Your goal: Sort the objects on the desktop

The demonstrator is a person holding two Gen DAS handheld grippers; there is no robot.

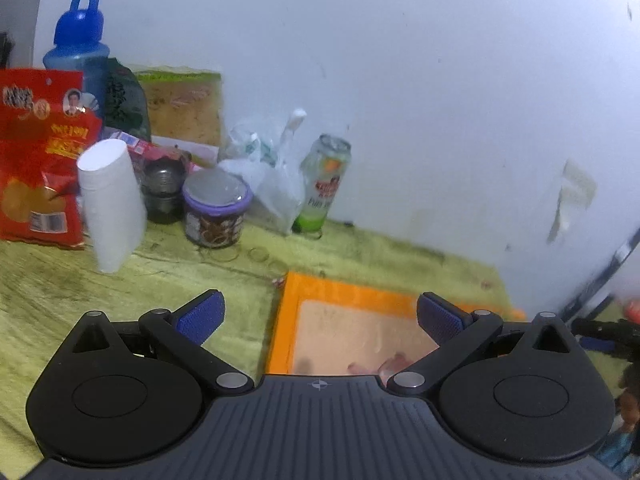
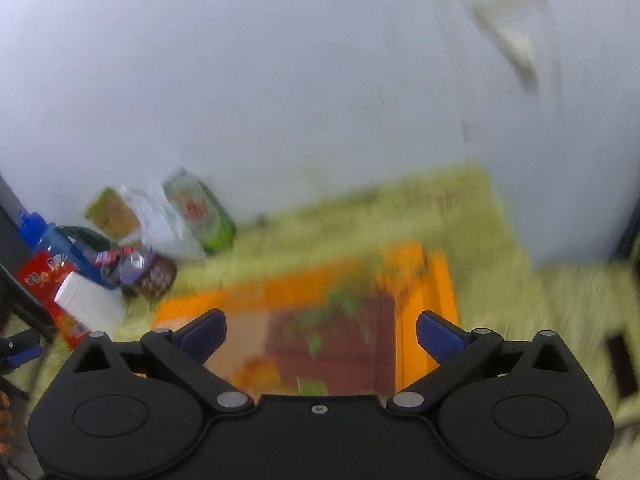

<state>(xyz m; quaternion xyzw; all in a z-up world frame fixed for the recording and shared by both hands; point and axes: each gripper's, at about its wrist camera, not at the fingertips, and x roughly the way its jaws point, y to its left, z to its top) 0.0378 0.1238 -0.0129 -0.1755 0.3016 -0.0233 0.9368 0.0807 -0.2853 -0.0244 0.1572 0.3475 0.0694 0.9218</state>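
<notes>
Nearest in the left wrist view, the left gripper (image 1: 319,316) hangs above the desk with its jaws spread wide and nothing between them; its blue pads (image 1: 200,317) frame the near corner of an orange tray (image 1: 280,320) that lies flat on the yellow-green table (image 1: 48,292), so the tray's pale inner floor sits directly under the gap. Beyond the left pad, and well clear of it, a white paper cup (image 1: 112,208) stands upside down and tilted, just in front of a red snack bag (image 1: 40,152). A little farther back, a purple-lidded tub (image 1: 216,210) stands upright beside a dark metal jar (image 1: 162,188), with a few rubber bands (image 1: 259,255) lying on the table in front of the tub. Next comes a crumpled white plastic bag (image 1: 272,180) and, touching its right side, a green drink can (image 1: 324,184) standing upright close to the white wall (image 1: 400,80). Farthest back on the left are a blue water bottle (image 1: 76,44) and a green-edged packet (image 1: 184,108) leaning against the wall. In the right wrist view, which is heavily blurred, the right gripper (image 2: 321,330) also has its jaws wide apart and empty, poised over the same tray (image 2: 424,280), whose contents are too smeared to name; the cluster with the can (image 2: 200,212) and cup (image 2: 90,304) lies well off to its left.
</notes>
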